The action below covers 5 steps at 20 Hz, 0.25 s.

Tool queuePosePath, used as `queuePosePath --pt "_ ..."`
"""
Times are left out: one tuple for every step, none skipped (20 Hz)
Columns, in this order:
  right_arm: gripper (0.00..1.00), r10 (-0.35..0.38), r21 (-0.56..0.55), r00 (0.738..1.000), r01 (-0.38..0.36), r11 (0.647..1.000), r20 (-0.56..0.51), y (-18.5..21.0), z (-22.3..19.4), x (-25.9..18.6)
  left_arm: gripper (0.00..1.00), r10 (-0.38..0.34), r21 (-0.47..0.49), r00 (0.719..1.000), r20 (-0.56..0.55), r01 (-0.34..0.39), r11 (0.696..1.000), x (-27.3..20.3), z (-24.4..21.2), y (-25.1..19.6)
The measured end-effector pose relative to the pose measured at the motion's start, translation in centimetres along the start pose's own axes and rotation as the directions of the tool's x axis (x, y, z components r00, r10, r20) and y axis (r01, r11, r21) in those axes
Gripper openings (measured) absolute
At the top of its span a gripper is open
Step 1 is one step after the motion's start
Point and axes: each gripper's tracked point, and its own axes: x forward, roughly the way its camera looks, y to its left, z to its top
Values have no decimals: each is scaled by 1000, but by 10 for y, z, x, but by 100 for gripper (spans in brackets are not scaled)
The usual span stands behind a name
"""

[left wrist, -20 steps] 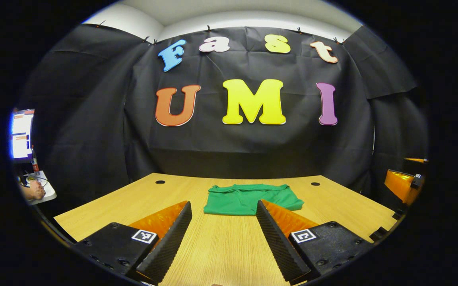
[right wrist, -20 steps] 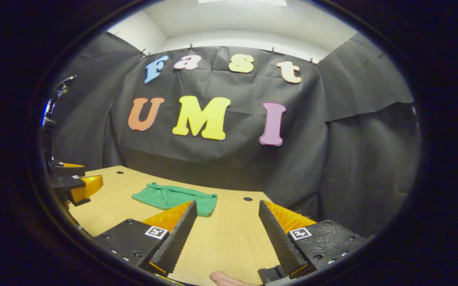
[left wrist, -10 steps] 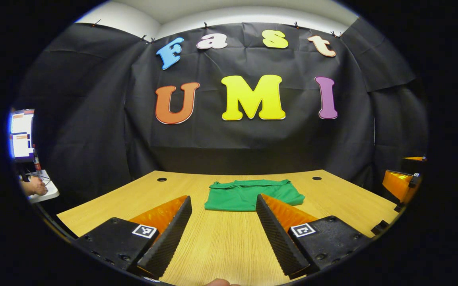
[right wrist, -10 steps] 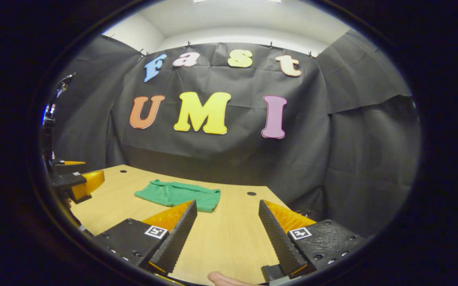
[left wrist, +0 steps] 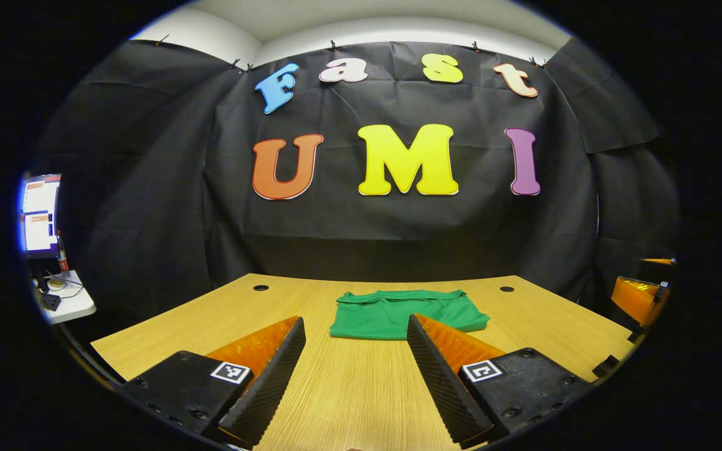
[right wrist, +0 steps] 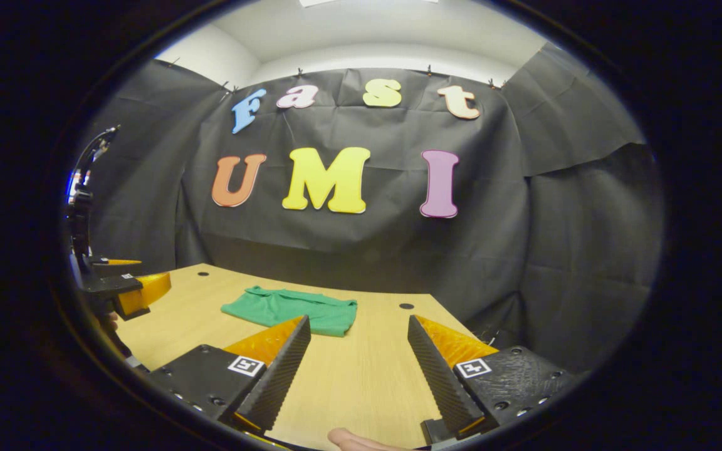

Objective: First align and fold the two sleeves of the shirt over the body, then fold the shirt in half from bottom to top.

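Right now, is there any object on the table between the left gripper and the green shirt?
Nothing visible stands between them. In the left gripper view, only bare wooden table lies between the open left gripper and the folded green shirt.

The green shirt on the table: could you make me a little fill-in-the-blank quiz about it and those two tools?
1. The shirt on the wooden table is ____ in colour.
2. The left tool has its jaws ____, with nothing between them.
3. The shirt lies ____ on the table, already a compact bundle.
4. In the right gripper view, the shirt lies to the ____ of the right tool.

Missing words: green; open; folded; left
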Motion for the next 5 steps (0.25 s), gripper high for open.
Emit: queuePosePath --pt "97 -1 -4 1000 1 1000 -3 -1 -2 0 100 -3 1 1000 -1 3 1000 0 -1 0" --pt "95 -2 -10 1000 2 1000 -6 -2 -3 0 100 0 2 1000 -1 0 1000 0 -1 2" --pt "95 -4 -13 1000 4 1000 -10 -2 -5 1 100 2 1 1000 -1 -2 1000 1 -1 2" --pt "97 -6 -14 1000 6 1000 -14 -2 -6 1 100 1 0 1000 -3 -1 1000 1 -3 3" --pt "97 -7 -12 1000 7 1000 -16 -2 -7 2 100 2 -1 1000 -6 -2 1000 3 -4 3"
